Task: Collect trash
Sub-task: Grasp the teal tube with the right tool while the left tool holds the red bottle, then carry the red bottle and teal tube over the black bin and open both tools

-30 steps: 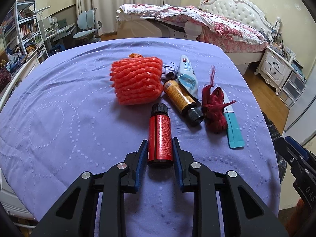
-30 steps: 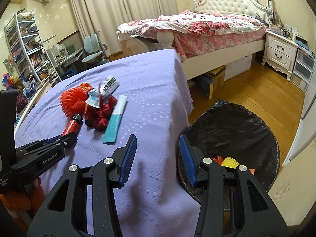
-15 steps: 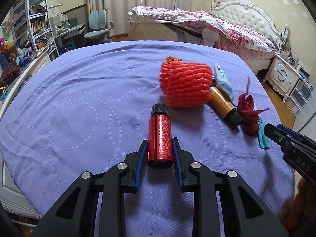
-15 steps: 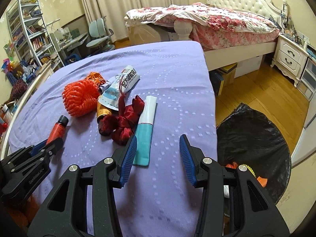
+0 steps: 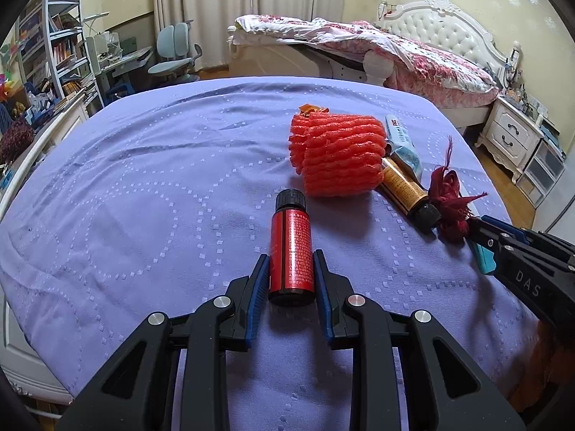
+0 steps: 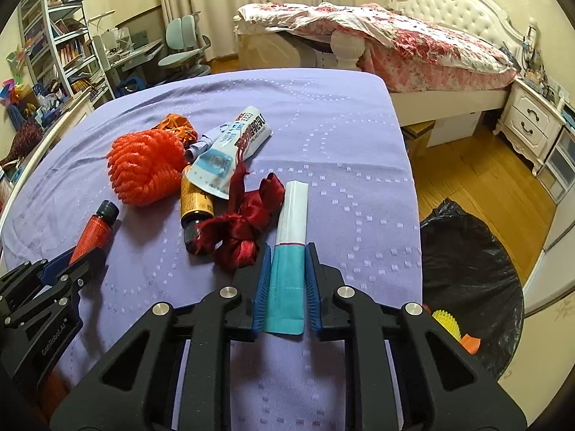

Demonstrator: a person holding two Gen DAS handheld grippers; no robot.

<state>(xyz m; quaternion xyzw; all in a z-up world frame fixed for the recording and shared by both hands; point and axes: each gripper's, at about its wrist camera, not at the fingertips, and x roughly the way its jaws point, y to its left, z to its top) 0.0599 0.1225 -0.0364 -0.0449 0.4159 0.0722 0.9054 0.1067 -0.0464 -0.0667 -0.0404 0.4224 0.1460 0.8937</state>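
Note:
My left gripper [image 5: 291, 273] is shut on a small red bottle [image 5: 291, 251] with a black cap, held over the purple table [image 5: 143, 179]. My right gripper [image 6: 286, 269] is shut on a teal and white sachet [image 6: 289, 251] that lies on the table; it shows at the right in the left wrist view [image 5: 503, 248]. Beside it lie a dark red ribbon [image 6: 244, 226], an amber bottle [image 6: 196, 204], a red foam net [image 6: 143, 168], a blue and white pouch [image 6: 230, 143] and an orange wrapper [image 6: 178, 125].
A bin lined with a black bag [image 6: 467, 280] stands on the wooden floor right of the table, with yellow and orange trash inside. A bed [image 6: 413, 43] is behind, a nightstand [image 6: 528, 118] at the right, shelves and a desk chair [image 5: 172, 57] at the left.
My right gripper swung from over the bin back to the table and closed around the teal sachet. My left gripper kept hold of the red bottle and moved left of the pile.

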